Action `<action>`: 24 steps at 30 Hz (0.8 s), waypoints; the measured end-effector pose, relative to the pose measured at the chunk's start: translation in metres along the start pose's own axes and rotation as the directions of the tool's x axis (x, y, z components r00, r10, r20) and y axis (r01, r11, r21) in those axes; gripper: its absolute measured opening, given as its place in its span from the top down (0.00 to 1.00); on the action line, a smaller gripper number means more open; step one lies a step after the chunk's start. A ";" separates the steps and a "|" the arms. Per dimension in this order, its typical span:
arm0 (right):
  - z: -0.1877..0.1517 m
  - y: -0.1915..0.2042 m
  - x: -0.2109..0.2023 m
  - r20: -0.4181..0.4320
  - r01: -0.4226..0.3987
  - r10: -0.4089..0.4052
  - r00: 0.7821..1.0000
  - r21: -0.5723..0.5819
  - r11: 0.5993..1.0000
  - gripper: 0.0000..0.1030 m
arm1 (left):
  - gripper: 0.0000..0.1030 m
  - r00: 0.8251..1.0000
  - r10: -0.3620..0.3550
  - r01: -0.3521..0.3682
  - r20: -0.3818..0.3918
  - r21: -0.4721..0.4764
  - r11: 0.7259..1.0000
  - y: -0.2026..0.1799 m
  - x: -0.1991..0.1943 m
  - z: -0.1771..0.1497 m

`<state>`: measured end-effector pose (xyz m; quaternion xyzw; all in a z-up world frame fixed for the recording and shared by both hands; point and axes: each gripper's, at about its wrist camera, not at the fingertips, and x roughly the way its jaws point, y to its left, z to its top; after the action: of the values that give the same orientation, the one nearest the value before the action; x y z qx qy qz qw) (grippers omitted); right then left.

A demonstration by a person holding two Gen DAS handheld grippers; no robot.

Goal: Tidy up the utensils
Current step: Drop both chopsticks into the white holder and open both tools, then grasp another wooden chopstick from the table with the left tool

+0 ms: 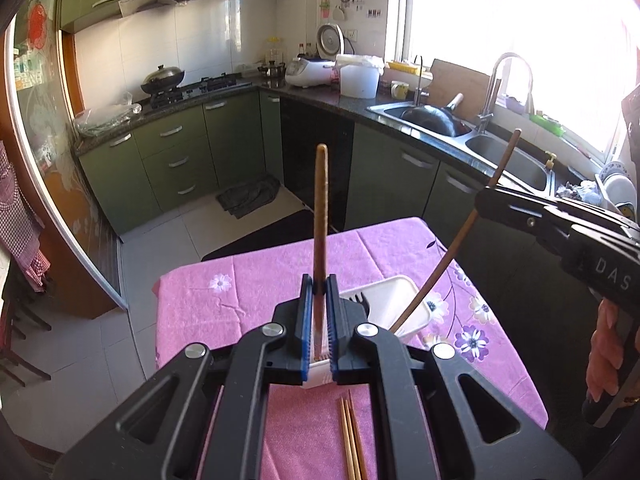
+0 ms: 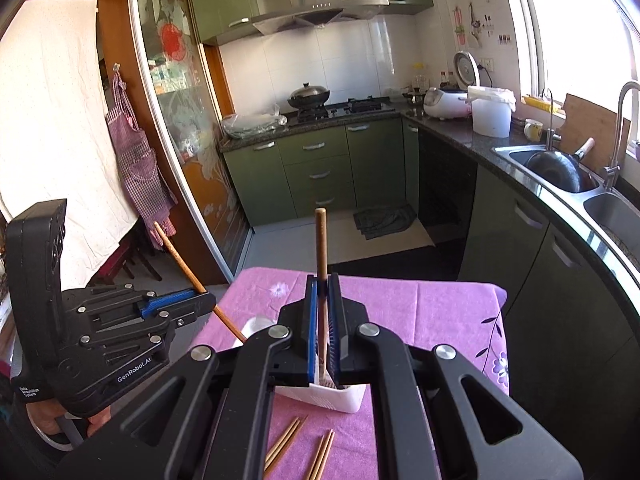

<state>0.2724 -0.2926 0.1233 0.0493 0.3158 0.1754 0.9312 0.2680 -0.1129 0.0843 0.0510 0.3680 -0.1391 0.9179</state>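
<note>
Pink tablecloth (image 1: 248, 292), white holder (image 1: 404, 300) mid-table.

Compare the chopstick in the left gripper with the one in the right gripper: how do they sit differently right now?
In the left wrist view, the left gripper holds its chopstick near upright, while the right gripper holds its chopstick slanted. The left one looks thicker and lighter brown only because it is closer to the lens; the right one looks thin and dark. Both are wooden, clamped mid-shaft, with lower ends down in the white holder.
</note>
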 end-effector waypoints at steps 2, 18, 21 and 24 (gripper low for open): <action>-0.010 -0.002 0.019 -0.043 0.004 -0.004 0.999 0.001 1.000 0.94 | 0.93 0.999 -0.008 0.008 -0.051 -0.004 1.000 0.002 0.014 -0.008; -0.040 -0.003 -0.007 -0.021 -0.019 0.019 1.000 0.002 1.000 0.83 | 0.78 0.995 -0.046 0.046 -0.083 -0.010 0.999 0.009 -0.012 -0.038; -0.054 -0.012 -0.026 -0.025 -0.010 0.011 1.000 0.020 1.000 0.81 | 0.78 0.993 -0.056 0.056 -0.101 -0.001 0.998 0.007 -0.021 -0.047; -0.072 -0.022 -0.030 -0.069 0.013 -0.011 0.998 0.024 1.000 0.78 | 0.78 0.988 -0.076 0.077 -0.131 0.001 0.997 0.003 -0.025 -0.055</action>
<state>0.2133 -0.3250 0.0788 0.0529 0.3500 0.1674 0.9202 0.2152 -0.0937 0.0613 0.0488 0.4286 -0.1717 0.8857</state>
